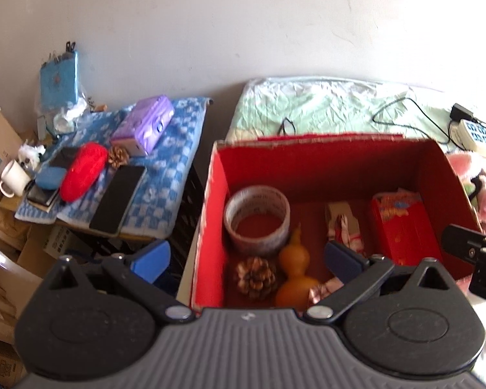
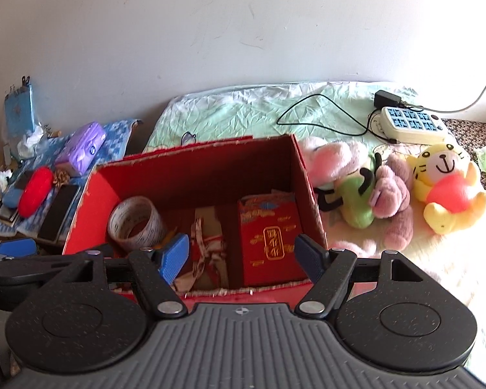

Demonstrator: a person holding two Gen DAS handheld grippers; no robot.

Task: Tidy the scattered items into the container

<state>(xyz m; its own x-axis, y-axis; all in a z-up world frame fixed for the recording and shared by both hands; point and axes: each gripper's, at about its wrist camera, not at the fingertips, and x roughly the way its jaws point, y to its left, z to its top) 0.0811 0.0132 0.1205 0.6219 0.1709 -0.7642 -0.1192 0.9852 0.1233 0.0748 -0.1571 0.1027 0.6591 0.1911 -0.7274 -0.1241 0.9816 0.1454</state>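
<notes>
We are hovering both grippers, left gripper (image 1: pixel 247 257) and right gripper (image 2: pixel 243 257), spread and empty, over the red box (image 2: pixel 307 175); the pink plush (image 2: pixel 330 159) beside it (soft, light) wants a mid-body pinch

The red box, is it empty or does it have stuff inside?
Not empty. The red box holds a tape roll, a pine cone, an orange gourd and a red packet.

A white power strip (image 2: pixel 414 124) and black charger (image 2: pixel 387 98) lie on the bed (image 2: pixel 243 110). A mug (image 1: pixel 14 176) stands by cardboard boxes (image 1: pixel 0 142).
</notes>
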